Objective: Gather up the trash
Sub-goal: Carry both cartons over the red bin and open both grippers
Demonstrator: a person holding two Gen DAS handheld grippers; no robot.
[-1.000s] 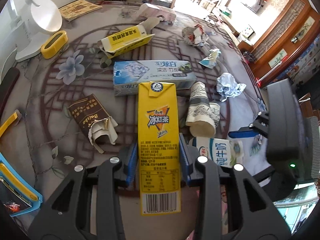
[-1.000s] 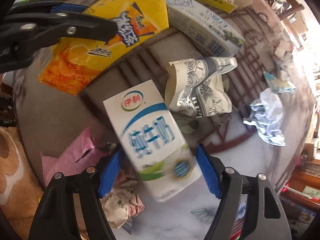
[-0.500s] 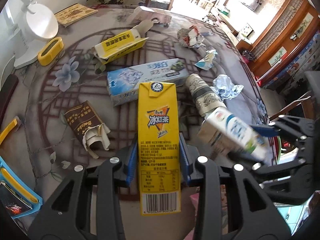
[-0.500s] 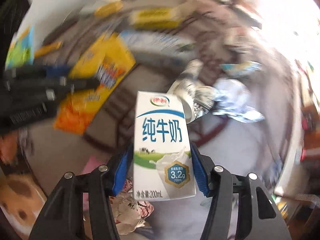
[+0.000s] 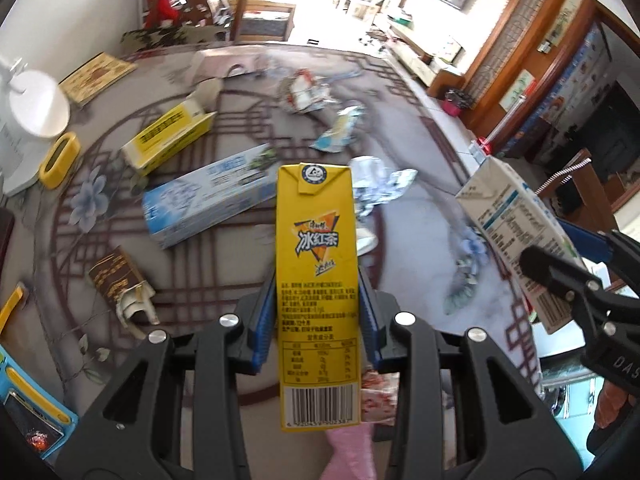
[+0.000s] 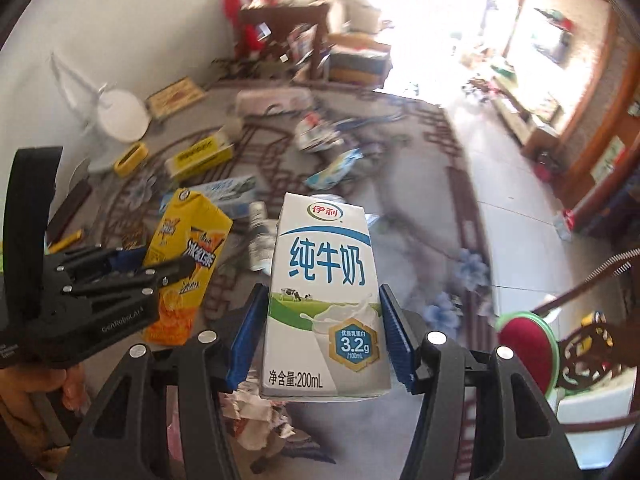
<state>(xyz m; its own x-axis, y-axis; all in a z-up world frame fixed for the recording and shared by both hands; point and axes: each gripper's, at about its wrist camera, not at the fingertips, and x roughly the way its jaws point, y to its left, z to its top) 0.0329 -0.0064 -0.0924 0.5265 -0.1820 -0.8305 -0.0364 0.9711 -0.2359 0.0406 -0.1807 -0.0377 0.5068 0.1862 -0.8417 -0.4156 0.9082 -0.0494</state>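
My left gripper (image 5: 318,320) is shut on a tall yellow iced-tea carton (image 5: 316,264), held upright above the round table (image 5: 420,216). My right gripper (image 6: 322,332) is shut on a white milk carton (image 6: 324,296) with blue lettering, lifted clear of the table. The left wrist view shows that milk carton (image 5: 516,236) at the right edge, in the right gripper's blue pads. The right wrist view shows the yellow carton (image 6: 188,256) at the left, in the left gripper (image 6: 132,276). A pink bag with crumpled trash (image 6: 256,412) sits below both cartons.
On the table lie a blue-white toothpaste box (image 5: 208,200), a yellow box (image 5: 168,140), a torn brown box (image 5: 120,284), crumpled foil (image 5: 380,188), wrappers (image 5: 304,92) and a yellow tape roll (image 5: 58,160). A white fan (image 5: 28,116) stands far left.
My right gripper closed on the milk carton, picked it up off the table and rolled it upright. My left gripper rose a little with the yellow carton, still gripped.
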